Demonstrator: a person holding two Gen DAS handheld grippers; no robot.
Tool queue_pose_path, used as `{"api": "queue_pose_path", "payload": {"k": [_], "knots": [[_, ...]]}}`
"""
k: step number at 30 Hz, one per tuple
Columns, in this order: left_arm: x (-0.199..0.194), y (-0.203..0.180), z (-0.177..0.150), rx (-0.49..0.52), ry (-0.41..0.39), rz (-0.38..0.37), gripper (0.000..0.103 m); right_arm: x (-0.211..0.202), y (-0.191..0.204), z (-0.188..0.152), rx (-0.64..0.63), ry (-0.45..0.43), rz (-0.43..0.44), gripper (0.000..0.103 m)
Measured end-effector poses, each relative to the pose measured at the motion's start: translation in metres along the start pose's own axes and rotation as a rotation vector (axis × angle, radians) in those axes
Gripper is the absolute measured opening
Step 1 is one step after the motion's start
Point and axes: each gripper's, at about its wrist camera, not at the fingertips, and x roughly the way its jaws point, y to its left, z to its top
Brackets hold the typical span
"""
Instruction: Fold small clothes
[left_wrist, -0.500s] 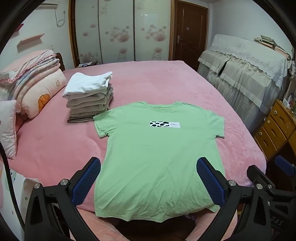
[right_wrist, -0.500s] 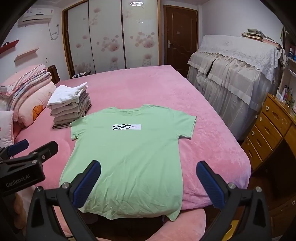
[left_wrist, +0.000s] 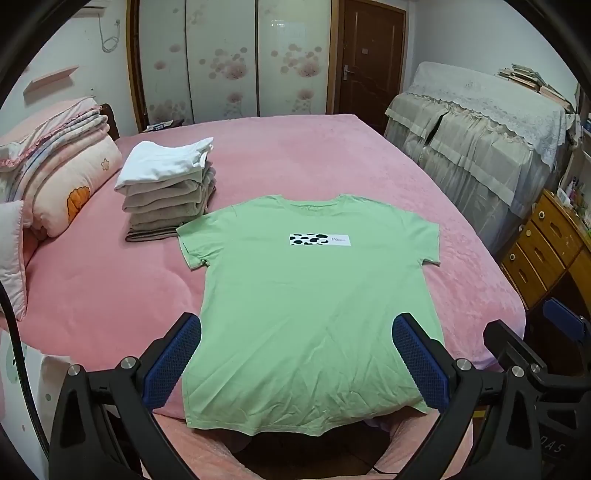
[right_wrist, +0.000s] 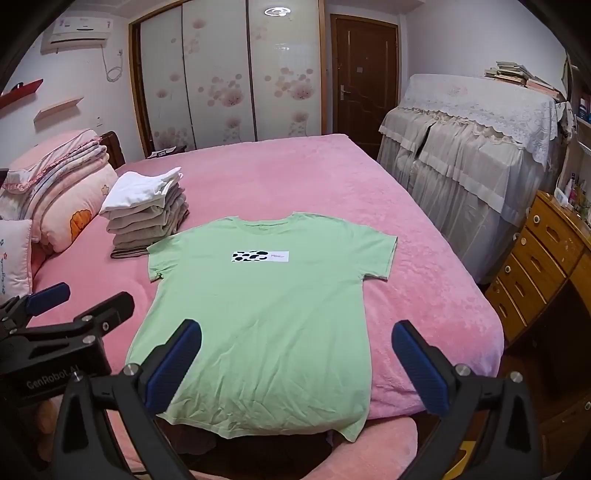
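A light green T-shirt (left_wrist: 314, 295) with a black-and-white printed patch lies flat, front up, on the pink bed (left_wrist: 110, 295); its hem hangs at the near edge. It also shows in the right wrist view (right_wrist: 266, 314). My left gripper (left_wrist: 295, 358) is open and empty, above the shirt's hem. My right gripper (right_wrist: 295, 362) is open and empty, above the hem's right part. The left gripper also shows at the left of the right wrist view (right_wrist: 62, 306). A stack of folded clothes (left_wrist: 166, 188) with a white one on top sits by the shirt's left sleeve.
Folded quilts and pillows (left_wrist: 55, 173) lie at the bed's left. A cloth-covered cabinet (left_wrist: 480, 140) and a wooden drawer chest (left_wrist: 546, 251) stand to the right. Wardrobe doors (left_wrist: 229, 62) and a brown door (left_wrist: 369, 62) are behind the bed.
Both grippers stay open. The view has shifted only slightly; the shirt has not moved.
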Motion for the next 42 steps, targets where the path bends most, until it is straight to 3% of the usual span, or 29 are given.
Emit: {"api": "queue_pose_path", "payload": {"k": [19, 42], "knots": [[0.007, 0.005, -0.003, -0.026, 0.009, -0.014, 0.103, 0.01, 0.0, -0.003, 0.0, 0.013, 0.023, 0.103], [0.045, 0.008, 0.001, -0.016, 0.085, 0.008, 0.103, 0.046, 0.001, -0.002, 0.027, 0.079, 0.051, 0.103]]}}
